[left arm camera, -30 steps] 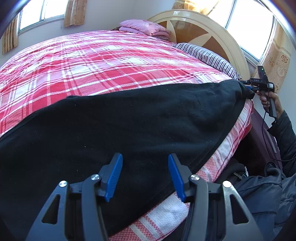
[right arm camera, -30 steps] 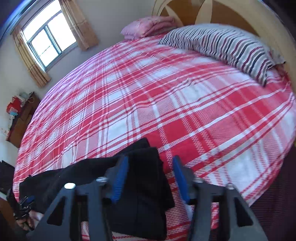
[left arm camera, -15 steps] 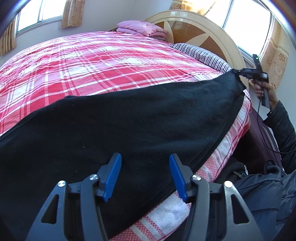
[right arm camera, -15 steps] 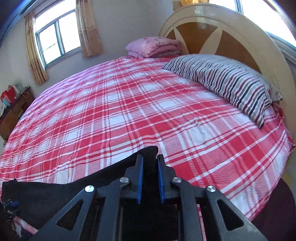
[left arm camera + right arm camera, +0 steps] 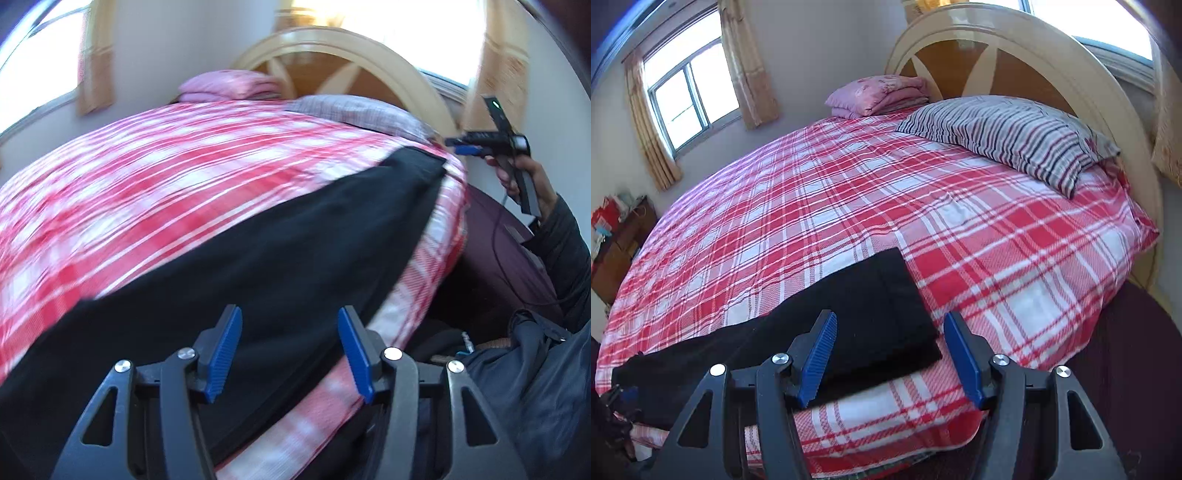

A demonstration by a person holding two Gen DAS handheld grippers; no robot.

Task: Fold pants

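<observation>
Half a second ago the right gripper (image 5: 890, 354) pinched the end of the long black fabric pants (image 5: 871, 317); now its blue-padded jaws are opening, apart from the cloth and holding nothing. Those pants lie flat along the near edge of the red-and-white plaid bedspread (image 5: 960, 229). At their other end the left gripper (image 5: 290, 350) hovers with jaws about half open and empty. Beyond, a grey striped pillow (image 5: 1008, 136) lies against the arched cream headboard (image 5: 1071, 55).

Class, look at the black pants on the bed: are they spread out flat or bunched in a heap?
Spread flat. The black fabric pants lie as one long smooth strip along the near edge of the red-and-white plaid bedsheet, their end square and uncrumpled.
</observation>
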